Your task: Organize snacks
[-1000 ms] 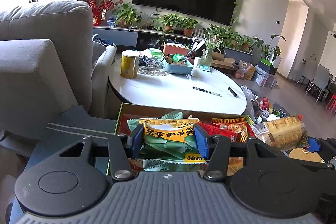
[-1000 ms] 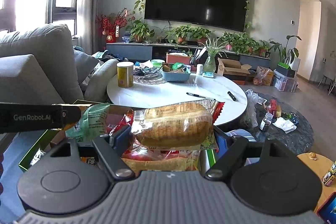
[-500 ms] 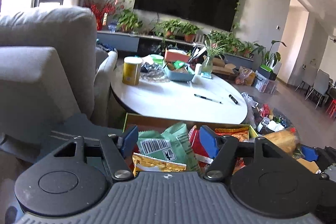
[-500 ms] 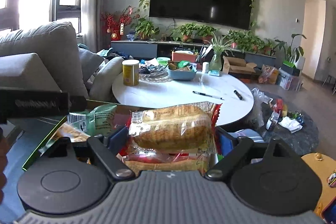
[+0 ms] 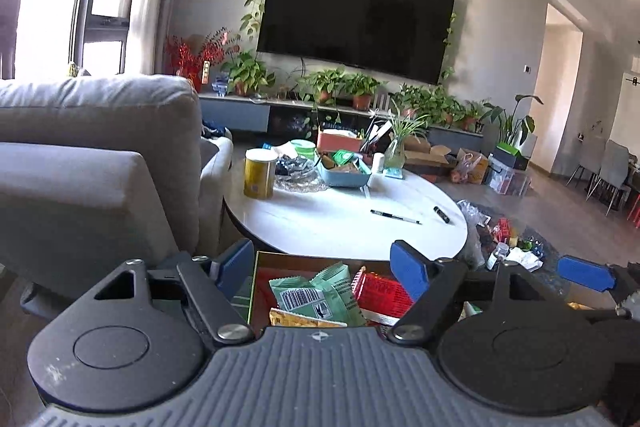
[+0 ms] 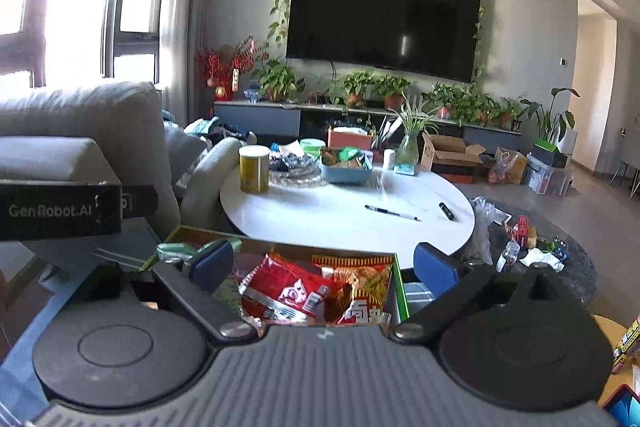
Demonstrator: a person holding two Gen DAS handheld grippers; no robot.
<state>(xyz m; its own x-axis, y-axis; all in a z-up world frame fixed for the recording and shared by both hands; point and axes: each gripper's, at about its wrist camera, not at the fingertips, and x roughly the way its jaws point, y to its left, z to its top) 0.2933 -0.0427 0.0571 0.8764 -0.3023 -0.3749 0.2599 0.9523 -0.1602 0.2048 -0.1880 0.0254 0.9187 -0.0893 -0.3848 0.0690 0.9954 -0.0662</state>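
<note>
A cardboard box with a green rim (image 6: 400,287) sits low in front of me, full of snack packets. In the left wrist view I see a green packet with a barcode (image 5: 316,293) and a red packet (image 5: 380,293) in the box (image 5: 256,283). In the right wrist view a red packet (image 6: 288,287) and an orange noodle packet (image 6: 360,283) lie in it. My left gripper (image 5: 324,267) is open and empty above the box. My right gripper (image 6: 324,263) is open and empty above the box. The left gripper's body (image 6: 60,209) shows at the left of the right wrist view.
A round white table (image 5: 344,219) stands beyond the box with a yellow can (image 5: 260,177), a blue tray (image 5: 344,175), a pen (image 5: 394,217) and a marker. A grey sofa (image 5: 92,155) is at the left. Loose items lie on the dark rug (image 6: 532,247) at the right.
My right gripper has let go of the bread packet and opened. My left gripper has released the yellow packet and opened. Both grippers have risen and tilted up from the box.
</note>
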